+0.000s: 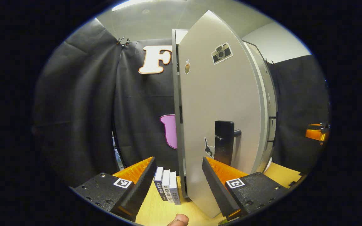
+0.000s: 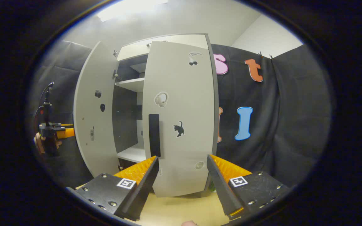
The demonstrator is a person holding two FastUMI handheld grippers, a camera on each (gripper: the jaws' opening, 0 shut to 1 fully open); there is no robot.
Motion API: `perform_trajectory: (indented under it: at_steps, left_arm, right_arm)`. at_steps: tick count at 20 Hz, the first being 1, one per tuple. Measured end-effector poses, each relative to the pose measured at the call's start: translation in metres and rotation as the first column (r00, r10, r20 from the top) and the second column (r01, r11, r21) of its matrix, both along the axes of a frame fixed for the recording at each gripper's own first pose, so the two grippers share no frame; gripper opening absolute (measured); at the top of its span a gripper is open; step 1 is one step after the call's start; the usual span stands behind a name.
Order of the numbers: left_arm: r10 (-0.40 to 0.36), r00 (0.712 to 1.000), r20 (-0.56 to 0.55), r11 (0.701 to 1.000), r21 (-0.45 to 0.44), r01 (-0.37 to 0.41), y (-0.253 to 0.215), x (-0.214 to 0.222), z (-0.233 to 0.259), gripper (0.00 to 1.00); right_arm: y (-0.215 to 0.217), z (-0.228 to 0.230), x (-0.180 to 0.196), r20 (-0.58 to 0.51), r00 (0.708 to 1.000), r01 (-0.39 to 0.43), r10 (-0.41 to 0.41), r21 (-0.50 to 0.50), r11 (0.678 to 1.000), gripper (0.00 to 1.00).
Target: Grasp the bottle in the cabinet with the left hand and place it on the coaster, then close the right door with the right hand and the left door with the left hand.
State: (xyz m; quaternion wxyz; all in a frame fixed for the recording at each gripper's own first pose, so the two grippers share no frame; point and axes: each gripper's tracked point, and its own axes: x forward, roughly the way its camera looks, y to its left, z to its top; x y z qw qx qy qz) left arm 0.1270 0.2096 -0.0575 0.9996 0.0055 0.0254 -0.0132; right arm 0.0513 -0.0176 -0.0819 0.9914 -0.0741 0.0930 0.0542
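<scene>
Left gripper (image 1: 178,180): fingers spread wide, nothing between them, facing the outer face of the left door (image 1: 218,103) from close in. That door stands swung out, its tall axis upright; its black handle (image 1: 224,142) runs vertically just above and right of the gap between the fingers. A few small books (image 1: 167,188) stand on the wooden tabletop (image 1: 156,213) at the foot of the door's hinge side. In the right gripper view the other hand-held unit (image 2: 53,131) shows far left, beyond the left door (image 2: 94,113), which is still well open; between the doors lie the dark cabinet interior and white shelves (image 2: 130,84). The right door (image 2: 181,119) looks nearly shut, leaving a narrow gap; a vertical black handle (image 2: 154,135) sits near its free edge. Right gripper (image 2: 182,182): released, empty, pointed square at that door's lower half. Bottle and coaster: cannot make out either. Judgement: left door is the remaining job, and the left gripper is the nearer one.
</scene>
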Motion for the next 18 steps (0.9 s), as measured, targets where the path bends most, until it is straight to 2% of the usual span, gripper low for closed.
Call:
perform_trajectory:
  at_steps: [1,3,4,7,8,9,12,16,18]
  left_arm:
    - [0.010,1.000,-0.008,1.000,-0.008,-0.010,-0.005,0.000,-0.001,0.89]
    - [0.034,0.999,-0.012,0.999,-0.017,-0.034,-0.011,0.002,0.002,0.91]
    - [0.050,0.999,-0.016,0.999,-0.016,-0.050,-0.010,0.002,0.002,0.92]
    - [0.086,0.996,-0.008,0.996,0.002,-0.086,-0.008,0.001,0.004,0.92]
    - [0.096,0.995,-0.005,0.995,0.001,-0.096,-0.008,0.001,0.004,0.90]
    - [0.105,0.994,-0.004,0.994,-0.006,-0.105,-0.009,0.001,0.003,0.90]
    - [0.112,0.993,-0.026,0.992,-0.054,-0.113,-0.018,0.002,-0.005,0.90]
    - [0.146,0.989,-0.026,0.988,-0.050,-0.147,-0.029,0.003,-0.008,0.90]
    - [0.153,0.988,-0.025,0.987,-0.047,-0.154,-0.036,0.003,-0.011,0.90]
  right_arm:
    - [-0.005,0.005,-0.006,0.007,1.000,-0.005,0.005,0.002,1.000,0.93]
    - [-0.015,0.016,-0.018,0.024,1.000,-0.013,0.013,0.003,1.000,0.89]
    - [-0.022,0.020,-0.025,0.030,1.000,-0.008,0.008,0.001,1.000,0.93]
    - [-0.034,0.031,-0.045,0.040,0.999,-0.010,0.010,0.005,1.000,0.93]
    - [-0.038,0.033,-0.051,0.037,0.999,-0.011,0.010,0.009,1.000,0.89]
    - [-0.042,0.037,-0.057,0.038,0.999,-0.009,0.009,0.014,1.000,0.93]
    - [-0.051,0.045,-0.075,0.036,0.999,-0.012,0.011,0.028,1.000,0.93]
    - [-0.071,0.057,-0.100,0.054,0.998,0.022,-0.023,0.023,0.999,0.93]
    - [-0.075,0.057,-0.116,0.053,0.999,0.013,-0.014,0.014,1.000,0.93]
